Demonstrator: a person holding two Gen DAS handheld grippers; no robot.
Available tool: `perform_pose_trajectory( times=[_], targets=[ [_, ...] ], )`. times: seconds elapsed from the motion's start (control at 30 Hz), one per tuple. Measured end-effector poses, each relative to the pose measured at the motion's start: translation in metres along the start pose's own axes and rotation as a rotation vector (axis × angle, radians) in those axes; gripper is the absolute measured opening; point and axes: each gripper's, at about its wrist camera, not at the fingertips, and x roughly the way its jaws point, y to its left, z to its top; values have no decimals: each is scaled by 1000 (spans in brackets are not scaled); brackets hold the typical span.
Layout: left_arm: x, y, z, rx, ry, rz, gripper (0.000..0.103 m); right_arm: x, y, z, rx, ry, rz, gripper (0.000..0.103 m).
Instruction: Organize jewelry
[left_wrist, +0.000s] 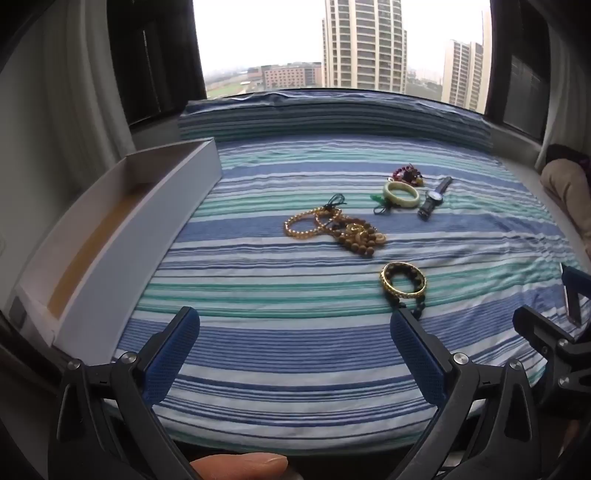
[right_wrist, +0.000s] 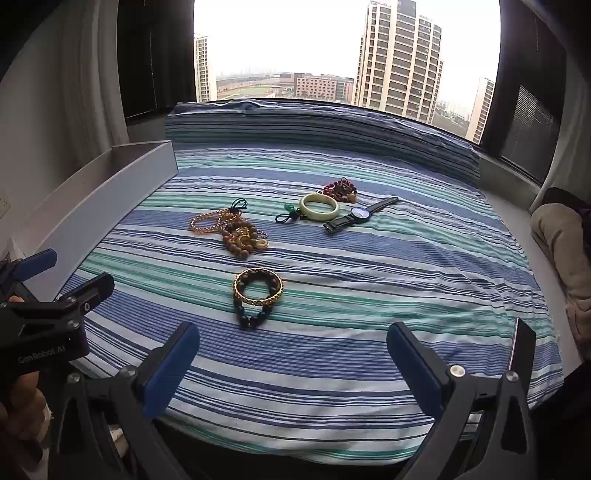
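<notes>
Jewelry lies on a striped blue, green and white cloth (left_wrist: 295, 332). Nearest is a gold bangle (left_wrist: 402, 281) (right_wrist: 258, 288) lying over a dark bead bracelet (right_wrist: 253, 317). Behind it is a heap of amber and wooden bead bracelets (left_wrist: 332, 229) (right_wrist: 232, 229). Further back lie a pale jade bangle (left_wrist: 402, 194) (right_wrist: 319, 207), a green pendant on a cord (right_wrist: 290, 214), a black wristwatch (left_wrist: 433, 199) (right_wrist: 360, 213) and a red bead bracelet (left_wrist: 408, 175) (right_wrist: 340, 190). My left gripper (left_wrist: 295, 325) and right gripper (right_wrist: 293, 338) are both open and empty, short of the jewelry.
A long white open box (left_wrist: 122, 236) (right_wrist: 110, 184) stands along the cloth's left edge. A striped cushion (left_wrist: 332, 114) lies at the back under the window. A beige cushion (right_wrist: 561, 236) sits at the right. Each gripper shows at the edge of the other's view.
</notes>
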Motion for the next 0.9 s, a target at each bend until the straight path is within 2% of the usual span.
perform_pose_trajectory(
  times=[0.9],
  targets=[
    [7,0,-2,-10,26,-8,103,7,0,2,10,28,6,103]
  ],
)
